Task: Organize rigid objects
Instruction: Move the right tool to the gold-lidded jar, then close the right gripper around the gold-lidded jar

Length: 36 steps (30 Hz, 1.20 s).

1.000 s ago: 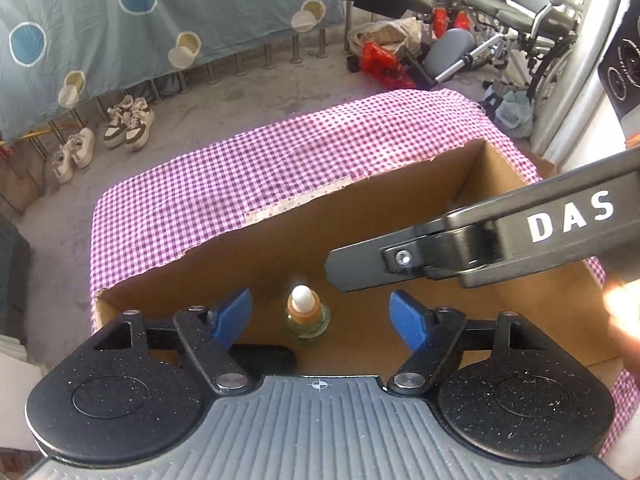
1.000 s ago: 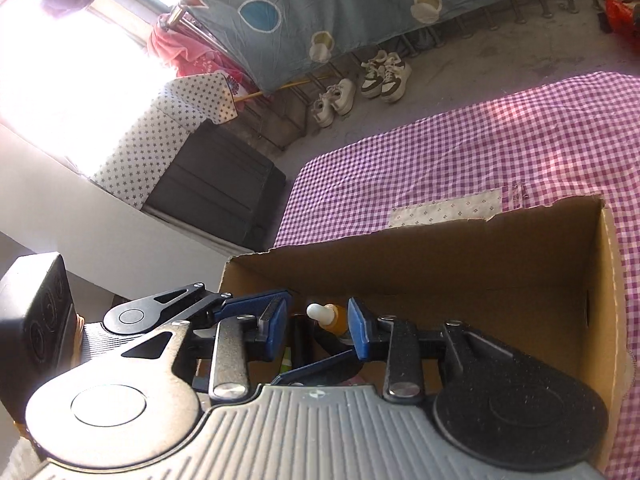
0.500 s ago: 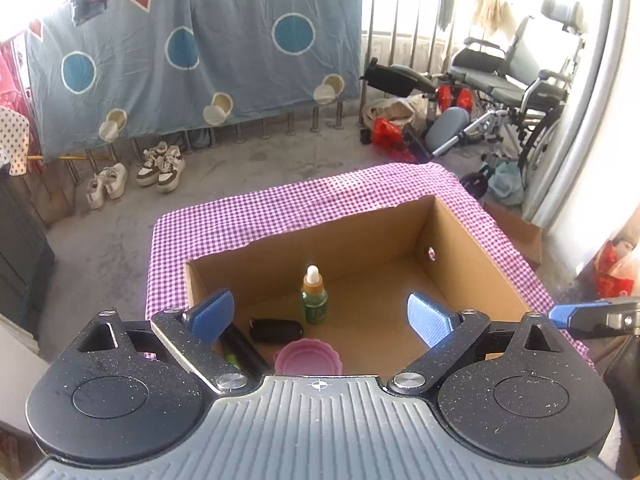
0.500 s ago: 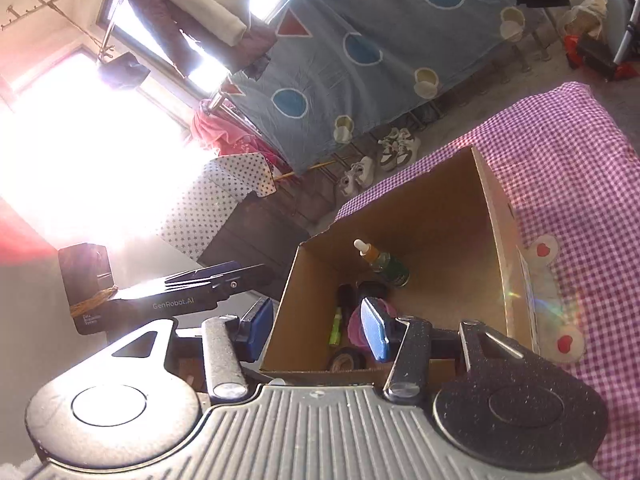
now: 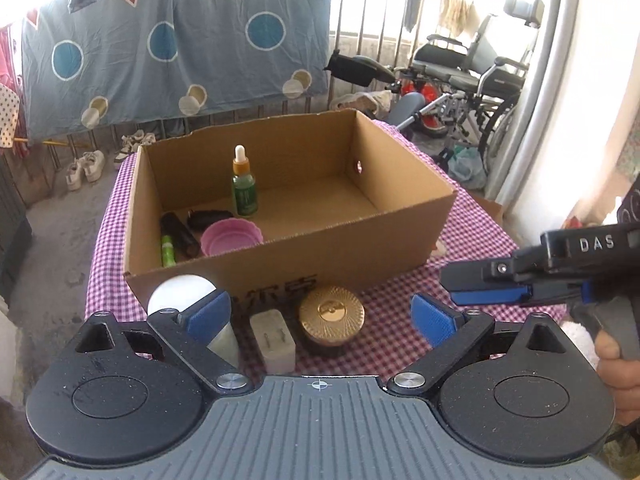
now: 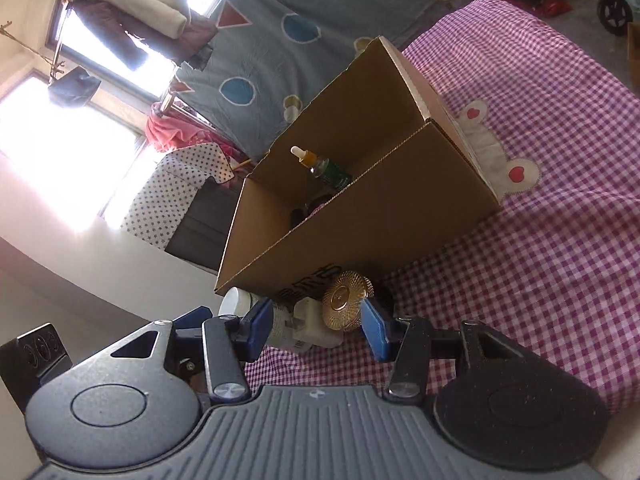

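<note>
An open cardboard box (image 5: 288,258) on the checked cloth holds a green dropper bottle (image 5: 244,188), a pink bowl (image 5: 231,236), a black case (image 5: 210,217) and a green-and-black tube (image 5: 168,248). In front of the box stand a white-lidded jar (image 5: 180,294), a white plug (image 5: 274,338) and a gold-lidded jar (image 5: 331,314). My left gripper (image 5: 320,314) hovers near them, its jaws opening wide with nothing pressed between them. My right gripper (image 6: 318,326) is open and frames the white plug (image 6: 314,328) and gold-lidded jar (image 6: 344,300) without touching them.
A purple checked cloth (image 5: 460,236) covers the table, with bare cloth right of the box. A hand (image 5: 616,364) holds the right gripper at the right edge. Beyond are a wheelchair (image 5: 476,68), a blue sheet (image 5: 160,40) on railings and shoes (image 5: 86,164) on the floor.
Both grippers have pulled back out of the box towards the table's near side. The left jaws have widened. The three items in front of the box have come into view.
</note>
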Tool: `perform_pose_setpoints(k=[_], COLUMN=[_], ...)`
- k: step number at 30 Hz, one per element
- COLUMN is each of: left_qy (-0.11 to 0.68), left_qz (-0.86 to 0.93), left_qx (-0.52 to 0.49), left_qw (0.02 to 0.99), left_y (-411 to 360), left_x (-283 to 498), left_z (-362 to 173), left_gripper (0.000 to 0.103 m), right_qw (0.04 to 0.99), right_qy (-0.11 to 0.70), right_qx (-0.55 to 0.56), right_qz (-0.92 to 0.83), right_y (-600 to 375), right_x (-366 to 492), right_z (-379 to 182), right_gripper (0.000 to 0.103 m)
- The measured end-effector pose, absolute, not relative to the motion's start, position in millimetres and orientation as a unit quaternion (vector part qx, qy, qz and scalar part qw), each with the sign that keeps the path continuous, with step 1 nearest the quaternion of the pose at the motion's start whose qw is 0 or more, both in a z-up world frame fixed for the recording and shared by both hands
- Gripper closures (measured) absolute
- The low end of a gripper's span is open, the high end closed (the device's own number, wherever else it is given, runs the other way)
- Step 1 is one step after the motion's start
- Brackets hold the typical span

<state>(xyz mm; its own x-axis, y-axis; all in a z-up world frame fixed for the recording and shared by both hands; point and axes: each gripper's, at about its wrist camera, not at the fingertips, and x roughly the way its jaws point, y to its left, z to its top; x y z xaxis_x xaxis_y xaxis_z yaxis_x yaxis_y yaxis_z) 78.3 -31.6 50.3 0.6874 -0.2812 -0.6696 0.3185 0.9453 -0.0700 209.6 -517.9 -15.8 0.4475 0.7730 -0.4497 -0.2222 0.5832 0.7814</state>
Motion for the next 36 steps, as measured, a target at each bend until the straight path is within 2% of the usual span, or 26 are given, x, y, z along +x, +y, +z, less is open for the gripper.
perform_pose_setpoints(k=[4, 9, 16, 23, 36], left_qy=[0.370, 0.383, 0.388, 0.397, 0.406], left_qz=[-0.166, -0.163, -0.164, -0.153, -0.156], left_qx=[0.050, 0.075, 0.077, 0.086, 0.075], left_qw=[0.913, 0.906, 0.904, 0.901, 0.897], left_y=[-49, -65, -70, -72, -78], left_x=[68, 68, 81, 89, 101], left_z=[22, -4, -18, -31, -37], left_gripper=[0.005, 0.011, 0.028, 0.028, 0.024], right_qw=[0.779, 0.785, 0.790, 0.786, 0.773], right_qy=[0.429, 0.440, 0.442, 0.454, 0.474], right_qx=[0.321, 0.306, 0.292, 0.266, 0.241], right_qz=[0.324, 0.311, 0.308, 0.325, 0.346], right_y=[-507, -499, -489, -467, -446], right_x=[210, 214, 232, 260, 282], right_z=[-23, -35, -46, -57, -70], right_gripper=[0.051, 0.051, 0.052, 0.058, 0.057])
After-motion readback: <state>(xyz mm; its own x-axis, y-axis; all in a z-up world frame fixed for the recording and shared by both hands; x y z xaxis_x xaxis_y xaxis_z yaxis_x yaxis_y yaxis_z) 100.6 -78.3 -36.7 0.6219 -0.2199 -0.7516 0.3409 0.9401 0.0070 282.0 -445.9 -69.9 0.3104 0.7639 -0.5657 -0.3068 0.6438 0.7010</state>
